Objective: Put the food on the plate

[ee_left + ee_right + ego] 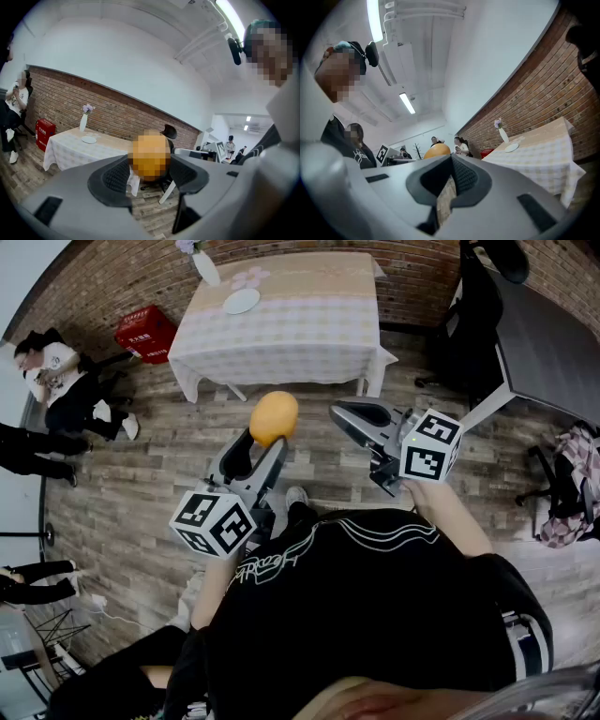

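A round orange piece of food [274, 416] is held up in the air, and my left gripper [272, 434] is shut on it. In the left gripper view the food [150, 157] sits between both dark pads. My right gripper [345, 414] hovers just right of it, shut with nothing between its jaws. Its pads [461, 176] meet at the tip, and the food [437, 151] shows beyond them. A small white plate [242, 301] lies on the far table with the chequered cloth [300, 334], next to a white vase [205, 266]. The plate [88, 139] is bare.
Wooden floor lies between me and the table. A red box [145, 332] stands on the floor left of the table. An office chair [469, 320] and a dark desk [553, 348] are at the right, with a bag [577, 484] below. People sit at the left [56, 381].
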`<state>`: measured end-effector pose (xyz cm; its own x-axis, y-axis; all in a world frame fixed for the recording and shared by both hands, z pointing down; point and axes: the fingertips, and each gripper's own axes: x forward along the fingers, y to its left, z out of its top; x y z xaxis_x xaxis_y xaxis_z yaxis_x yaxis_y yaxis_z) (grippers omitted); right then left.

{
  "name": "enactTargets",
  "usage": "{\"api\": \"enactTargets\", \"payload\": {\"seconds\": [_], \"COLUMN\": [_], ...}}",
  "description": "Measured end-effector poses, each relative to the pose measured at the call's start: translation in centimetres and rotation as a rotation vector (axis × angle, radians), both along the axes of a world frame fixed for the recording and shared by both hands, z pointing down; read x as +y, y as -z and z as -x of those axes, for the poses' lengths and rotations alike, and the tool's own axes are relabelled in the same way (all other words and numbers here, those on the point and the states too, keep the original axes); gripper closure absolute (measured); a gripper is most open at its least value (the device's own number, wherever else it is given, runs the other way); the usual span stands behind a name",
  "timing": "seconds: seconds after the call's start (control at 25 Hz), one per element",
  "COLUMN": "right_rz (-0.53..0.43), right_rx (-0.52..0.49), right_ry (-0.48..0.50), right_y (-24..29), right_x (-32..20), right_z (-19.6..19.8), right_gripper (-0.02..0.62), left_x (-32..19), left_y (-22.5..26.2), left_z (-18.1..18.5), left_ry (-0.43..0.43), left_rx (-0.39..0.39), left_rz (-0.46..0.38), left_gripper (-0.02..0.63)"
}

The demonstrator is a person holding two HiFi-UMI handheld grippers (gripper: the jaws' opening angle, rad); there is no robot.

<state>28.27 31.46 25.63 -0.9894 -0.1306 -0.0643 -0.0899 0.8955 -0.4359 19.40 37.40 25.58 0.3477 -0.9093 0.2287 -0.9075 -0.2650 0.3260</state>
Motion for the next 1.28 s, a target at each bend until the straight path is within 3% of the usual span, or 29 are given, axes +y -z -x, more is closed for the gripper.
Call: {"api": "enactTargets", "payload": {"seconds": [0.44, 0.72, 1.08, 1.28], "right_rz": [0.011, 0.008, 0.014, 0.035], "right_rx": [0.004, 0.04, 0.056, 0.07], "right_ry": [0.017, 0.02, 0.018, -0.006], "right_y": [-0.1, -0.4, -1.3, -1.7], "right_x": [0.3, -0.6, -3.3, -7.4], "right_z": [0.3, 3.6, 6.8, 9.8], "right_gripper": [0.598, 0.598, 0.598, 0.598], "left_x": [0.7, 0.6, -2.3, -6.7], "left_y": [0.8, 0.7, -0.3, -0.6], "left_z": [0.2, 3.4, 6.5, 9.7], "left_ry": [0.026, 0.059, 0.048, 0.025], "left_rx": [-0.009, 0.006, 0.027, 0.04], "left_rz": [-0.017, -0.03, -0.025, -0.01], "left_gripper": [0.347, 0.347, 0.347, 0.347]}}
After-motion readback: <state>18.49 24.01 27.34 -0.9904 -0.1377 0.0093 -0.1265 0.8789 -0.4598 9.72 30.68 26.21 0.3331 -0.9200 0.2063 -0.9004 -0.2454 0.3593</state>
